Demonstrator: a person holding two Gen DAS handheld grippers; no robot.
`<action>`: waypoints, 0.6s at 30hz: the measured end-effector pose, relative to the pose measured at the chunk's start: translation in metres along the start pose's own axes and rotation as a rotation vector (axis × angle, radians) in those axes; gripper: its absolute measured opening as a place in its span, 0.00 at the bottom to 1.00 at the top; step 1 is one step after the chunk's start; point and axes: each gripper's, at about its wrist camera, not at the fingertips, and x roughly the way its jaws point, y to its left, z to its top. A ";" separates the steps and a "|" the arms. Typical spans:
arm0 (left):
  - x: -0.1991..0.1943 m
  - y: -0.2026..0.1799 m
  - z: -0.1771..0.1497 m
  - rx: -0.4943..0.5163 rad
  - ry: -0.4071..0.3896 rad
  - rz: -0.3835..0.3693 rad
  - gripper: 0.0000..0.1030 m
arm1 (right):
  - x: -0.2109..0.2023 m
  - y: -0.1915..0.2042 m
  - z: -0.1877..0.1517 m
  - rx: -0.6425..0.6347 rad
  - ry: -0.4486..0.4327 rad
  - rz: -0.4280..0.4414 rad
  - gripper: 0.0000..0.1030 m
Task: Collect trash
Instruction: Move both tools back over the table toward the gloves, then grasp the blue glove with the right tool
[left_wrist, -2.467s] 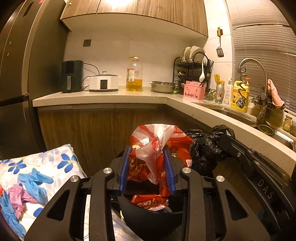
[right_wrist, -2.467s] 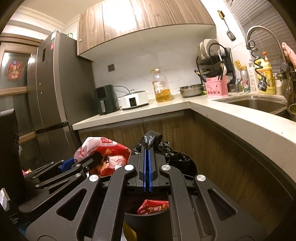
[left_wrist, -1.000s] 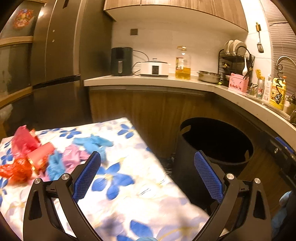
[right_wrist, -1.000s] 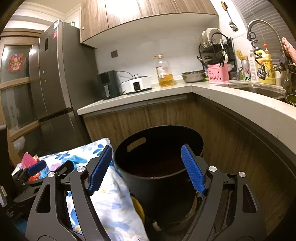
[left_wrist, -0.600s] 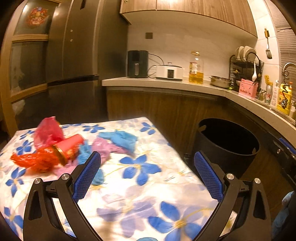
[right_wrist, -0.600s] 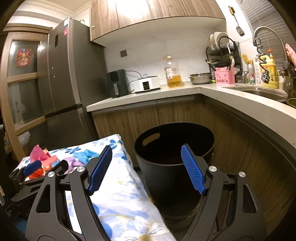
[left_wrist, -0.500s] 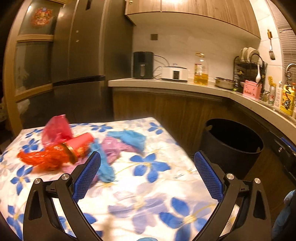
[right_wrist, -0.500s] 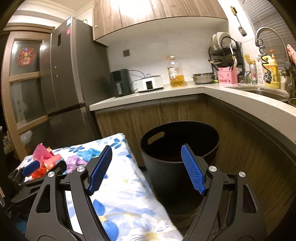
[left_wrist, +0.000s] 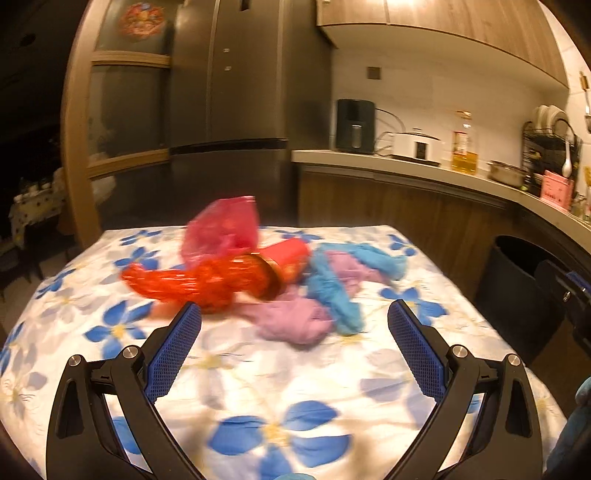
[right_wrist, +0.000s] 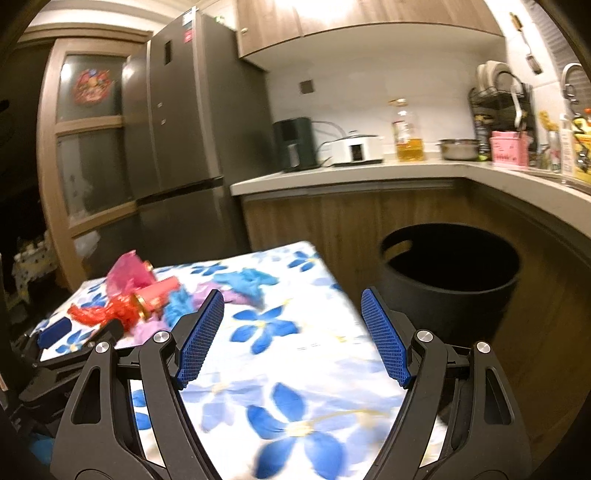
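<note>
A heap of trash lies on the flowered tablecloth (left_wrist: 280, 398): a pink plastic bag (left_wrist: 221, 227), a red crinkled wrapper (left_wrist: 192, 282), a red tube (left_wrist: 286, 258), blue gloves (left_wrist: 332, 291) and purple gloves (left_wrist: 291, 319). My left gripper (left_wrist: 294, 349) hangs open just short of the heap, with nothing between its blue pads. My right gripper (right_wrist: 291, 336) is open too, empty, over the cloth (right_wrist: 295, 369) between the heap (right_wrist: 147, 295) and the black bin (right_wrist: 448, 284). The left gripper's fingers (right_wrist: 55, 330) show at the right wrist view's left edge.
The black bin (left_wrist: 517, 273) stands on the floor right of the table, against wooden cabinets. A counter carries an air fryer (right_wrist: 295, 144), a white cooker (right_wrist: 356, 149), an oil bottle (right_wrist: 406, 133) and a dish rack (right_wrist: 498, 107). A dark fridge (right_wrist: 184, 129) rises behind the table.
Both grippers dropped their bags in the bin and opened. Since then both have swung left, away from the bin toward the table; the trash heap now sits centred ahead of the left gripper.
</note>
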 end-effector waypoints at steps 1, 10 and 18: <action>0.000 0.007 0.000 -0.007 0.001 0.010 0.94 | 0.004 0.005 -0.001 -0.005 0.008 0.011 0.74; 0.002 0.050 -0.002 -0.070 -0.006 0.079 0.94 | 0.048 0.053 -0.013 -0.061 0.062 0.079 0.73; 0.006 0.067 -0.001 -0.086 -0.022 0.112 0.94 | 0.092 0.084 -0.023 -0.106 0.151 0.123 0.62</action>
